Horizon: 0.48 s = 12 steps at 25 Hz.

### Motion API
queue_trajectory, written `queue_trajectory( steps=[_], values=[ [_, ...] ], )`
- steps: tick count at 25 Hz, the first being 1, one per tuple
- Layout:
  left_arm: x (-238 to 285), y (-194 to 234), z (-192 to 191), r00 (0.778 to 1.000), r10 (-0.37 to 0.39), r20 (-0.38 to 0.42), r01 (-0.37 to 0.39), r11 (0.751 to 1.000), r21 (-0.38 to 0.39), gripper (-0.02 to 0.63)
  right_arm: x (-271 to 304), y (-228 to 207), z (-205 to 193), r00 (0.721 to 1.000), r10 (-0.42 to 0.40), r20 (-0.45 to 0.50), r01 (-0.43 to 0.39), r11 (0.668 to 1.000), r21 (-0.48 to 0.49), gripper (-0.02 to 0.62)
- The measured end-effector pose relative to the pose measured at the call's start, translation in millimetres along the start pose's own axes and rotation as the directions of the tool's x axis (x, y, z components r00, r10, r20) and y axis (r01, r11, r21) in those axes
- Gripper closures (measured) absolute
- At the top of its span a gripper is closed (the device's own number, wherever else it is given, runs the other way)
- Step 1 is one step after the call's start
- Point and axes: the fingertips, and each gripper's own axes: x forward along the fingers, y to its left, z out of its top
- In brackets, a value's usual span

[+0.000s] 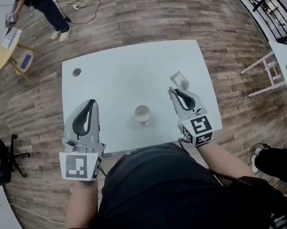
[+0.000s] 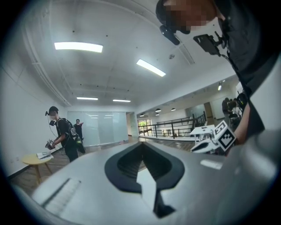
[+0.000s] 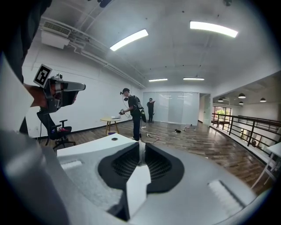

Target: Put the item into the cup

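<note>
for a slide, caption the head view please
The left claw and right claw, both shut, flank a cup on a white table; a small pale item lies just beyond the right claw.

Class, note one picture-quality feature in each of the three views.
Head view: fisheye curves the floorboards around the white table; the light is even, and the cup casts only a faint shadow. Left gripper view: the ceiling light panels are blown out white. Right gripper view: black vignette at the corners, and the strip lights glare.
</note>
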Motion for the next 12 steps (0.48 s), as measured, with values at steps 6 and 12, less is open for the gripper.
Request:
queue_trajectory(
  steps=[6,12],
  values=[
    [-20,16,-6,0.998,0.067,-0.012,-0.067,0.998,-0.011,0.607,16,24,7,0.997,0.075,-0.001,-0.075,0.997,-0.018,0.552],
    [-36,28,-13,0.991,0.127,-0.029,-0.128,0.991,-0.027,0.607,31,45,10,0.990,0.142,-0.008,-0.142,0.989,-0.029,0.552]
  ],
)
